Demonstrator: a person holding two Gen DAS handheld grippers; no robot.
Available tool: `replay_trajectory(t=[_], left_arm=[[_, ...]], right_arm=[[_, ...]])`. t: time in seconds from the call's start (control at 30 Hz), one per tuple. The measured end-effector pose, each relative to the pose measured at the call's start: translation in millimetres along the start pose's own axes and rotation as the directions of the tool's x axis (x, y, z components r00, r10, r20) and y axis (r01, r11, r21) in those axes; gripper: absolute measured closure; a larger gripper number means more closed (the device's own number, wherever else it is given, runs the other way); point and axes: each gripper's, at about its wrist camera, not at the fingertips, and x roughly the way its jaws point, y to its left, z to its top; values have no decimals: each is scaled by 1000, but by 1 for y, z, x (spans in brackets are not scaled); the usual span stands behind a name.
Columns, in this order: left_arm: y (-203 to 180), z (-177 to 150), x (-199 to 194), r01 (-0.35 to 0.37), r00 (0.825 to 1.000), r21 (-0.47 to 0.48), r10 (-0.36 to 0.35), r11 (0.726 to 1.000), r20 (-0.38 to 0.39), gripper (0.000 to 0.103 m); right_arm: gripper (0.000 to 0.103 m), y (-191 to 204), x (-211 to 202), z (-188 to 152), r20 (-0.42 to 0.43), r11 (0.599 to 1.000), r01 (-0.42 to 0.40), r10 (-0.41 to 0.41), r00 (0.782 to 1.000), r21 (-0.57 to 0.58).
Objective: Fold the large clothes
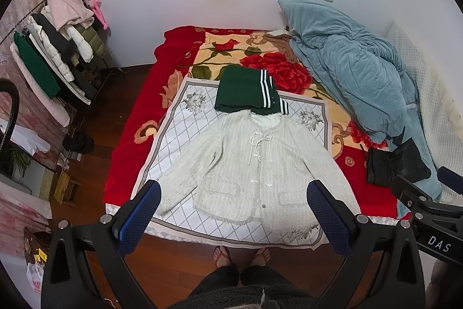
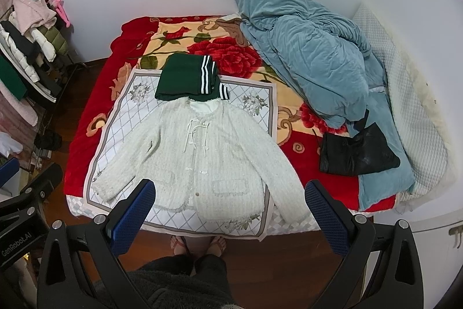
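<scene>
A cream tweed jacket point(image 1: 246, 164) point(image 2: 196, 155) lies flat and face up on a white lattice-patterned cloth point(image 1: 179, 129) point(image 2: 124, 112) at the near end of the bed, sleeves spread to both sides. A folded dark green garment with white stripes point(image 1: 249, 89) point(image 2: 188, 77) sits just beyond its collar. My left gripper point(image 1: 234, 190) hangs open above the jacket's hem, holding nothing. My right gripper point(image 2: 230, 188) is open too, high over the hem and right sleeve, and is empty.
A red floral blanket point(image 1: 136, 118) covers the bed. A crumpled blue duvet point(image 1: 356, 71) and a black garment point(image 2: 353, 152) lie to the right. A loaded clothes rack point(image 1: 58, 48) stands at the left. The person's sandalled feet point(image 1: 240, 254) stand on the wood floor at the bed's edge.
</scene>
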Motion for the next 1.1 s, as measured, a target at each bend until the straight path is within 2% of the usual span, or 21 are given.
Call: replay_trajectory(t=[0.43, 0.6, 0.8, 0.93, 1.03, 1.1], left_arm=[[1, 3, -1, 2, 1000, 1, -2, 1000, 7, 0], [3, 17, -2, 9, 1000, 1, -9, 1000, 10, 0], [5, 19, -1, 11, 1000, 7, -12, 1000, 19, 0], [9, 5, 17, -3, 999, 31, 1, 1000, 53, 0], [9, 8, 46, -9, 997, 52, 5, 999, 73, 0], [9, 8, 71, -16, 996, 62, 11, 998, 85, 0]], right_arm=[[0, 4, -5, 3, 6, 1000, 5, -5, 1000, -6], [0, 4, -5, 0, 9, 1000, 5, -5, 1000, -4], [0, 5, -7, 3, -2, 1000, 4, -3, 1000, 11], [0, 4, 0, 11, -23, 998, 4, -2, 1000, 63], [0, -3, 28, 4, -32, 991, -2, 7, 999, 136], [0, -19, 57, -2, -34, 974, -21, 29, 999, 223]])
